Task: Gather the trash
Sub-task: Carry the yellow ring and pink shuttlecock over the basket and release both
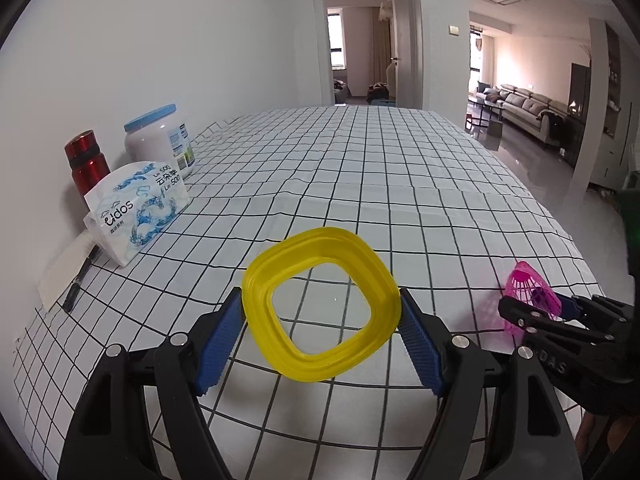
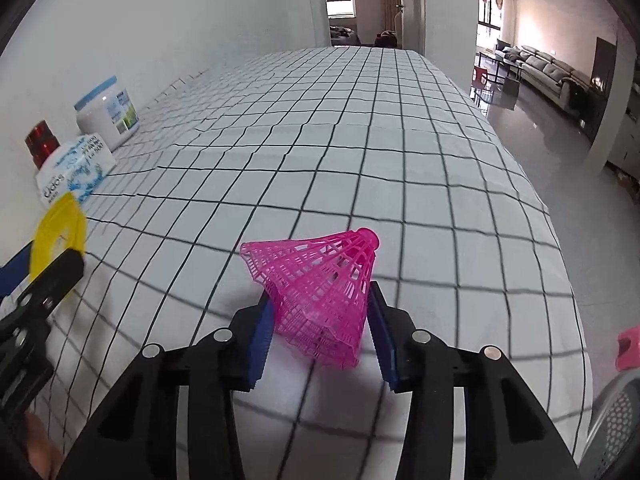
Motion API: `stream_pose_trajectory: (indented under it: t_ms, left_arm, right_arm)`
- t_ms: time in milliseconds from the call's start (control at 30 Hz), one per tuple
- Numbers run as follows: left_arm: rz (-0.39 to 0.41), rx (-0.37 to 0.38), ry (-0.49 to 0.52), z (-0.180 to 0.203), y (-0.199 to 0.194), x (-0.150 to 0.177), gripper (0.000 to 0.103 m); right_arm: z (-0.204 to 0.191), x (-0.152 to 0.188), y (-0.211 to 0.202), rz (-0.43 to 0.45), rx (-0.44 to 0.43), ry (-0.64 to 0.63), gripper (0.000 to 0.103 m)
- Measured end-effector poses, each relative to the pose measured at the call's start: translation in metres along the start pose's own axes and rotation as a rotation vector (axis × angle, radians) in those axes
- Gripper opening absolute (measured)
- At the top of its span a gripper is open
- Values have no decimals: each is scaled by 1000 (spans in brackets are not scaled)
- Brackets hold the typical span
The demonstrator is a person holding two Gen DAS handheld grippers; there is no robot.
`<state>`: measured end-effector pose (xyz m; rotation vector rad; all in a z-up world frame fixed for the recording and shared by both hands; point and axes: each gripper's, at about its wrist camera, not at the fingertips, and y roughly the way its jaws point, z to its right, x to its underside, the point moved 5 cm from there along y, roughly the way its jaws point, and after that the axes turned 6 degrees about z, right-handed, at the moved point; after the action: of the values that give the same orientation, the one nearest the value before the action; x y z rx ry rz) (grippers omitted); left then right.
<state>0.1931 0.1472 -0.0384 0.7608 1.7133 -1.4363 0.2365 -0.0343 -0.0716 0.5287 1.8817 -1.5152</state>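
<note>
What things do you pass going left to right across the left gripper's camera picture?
Black pen → red metal bottle → white tissue pack with blue print → yellow square plastic ring → pink plastic mesh shuttlecock.

Wide bare stretch of checked tablecloth (image 1: 360,168) ahead, tissue pack (image 1: 138,208), white jar (image 1: 160,140), red flask (image 1: 86,160) crowding the wall side
</note>
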Motion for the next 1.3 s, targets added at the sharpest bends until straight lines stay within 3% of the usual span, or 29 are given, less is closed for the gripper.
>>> stream_pose_trajectory:
  t_ms: [333, 533, 967, 1300]
  left_arm:
    - [61, 59, 64, 33, -33, -2, 73]
    - [61, 150, 73, 63, -56, 2, 73]
    - [72, 369, 161, 183, -124, 18, 73]
    - [65, 537, 283, 279, -165, 46, 73]
  right_arm:
    - [53, 31, -80, 88, 42, 96, 43]
    - [94, 60, -129, 141, 113, 190, 43]
    - [191, 127, -228, 232, 273, 346, 43]
    - [249, 182, -270, 247, 377, 412, 43]
